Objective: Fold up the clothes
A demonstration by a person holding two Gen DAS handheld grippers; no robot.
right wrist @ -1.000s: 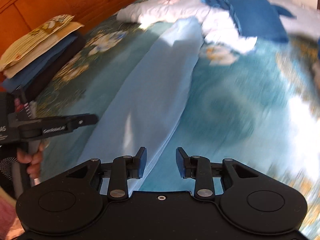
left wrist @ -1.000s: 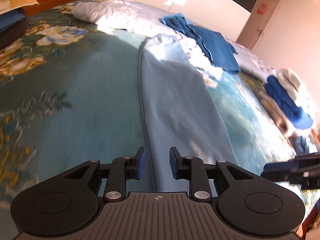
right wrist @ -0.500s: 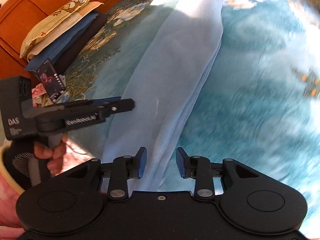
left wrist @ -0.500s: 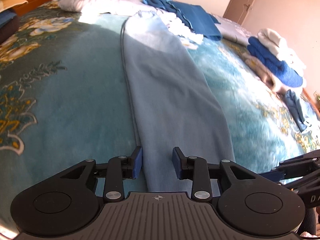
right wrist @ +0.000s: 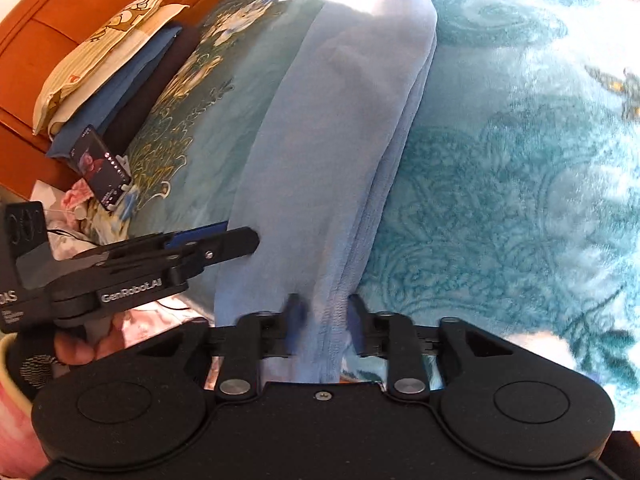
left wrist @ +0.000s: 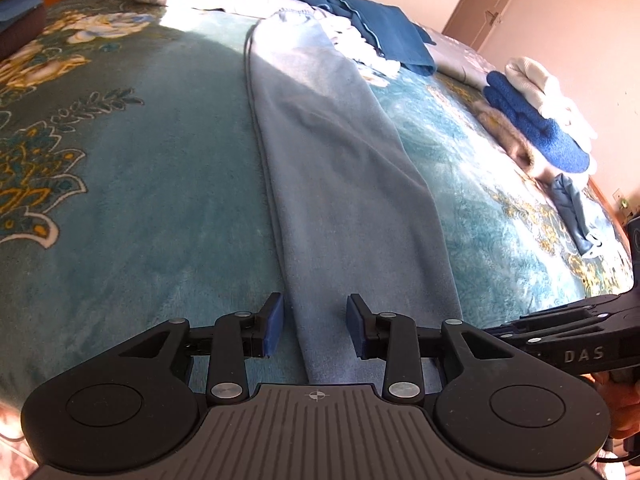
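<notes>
Light blue trousers (left wrist: pixel 344 168) lie folded lengthwise in a long strip on the teal floral bed cover; they also show in the right wrist view (right wrist: pixel 332 152). My left gripper (left wrist: pixel 314 326) is open, its jaws straddling the left edge of the near hem, not closed on it. My right gripper (right wrist: pixel 324 326) is open with the right edge of the hem lying between its blurred jaws. The right gripper also shows at the right edge of the left wrist view (left wrist: pixel 560 328), and the left gripper at the left of the right wrist view (right wrist: pixel 224 240).
A dark blue garment (left wrist: pixel 380 32) and white cloth lie at the far end. A pile of blue and white clothes (left wrist: pixel 536 120) sits at the right. Stacked pillows (right wrist: pixel 100 64), a phone (right wrist: pixel 100 168) and an orange headboard (right wrist: pixel 60 20) are at the left.
Both grippers have moved down to the near hem of the trousers. The right gripper's jaws now have the hem edge between them.
</notes>
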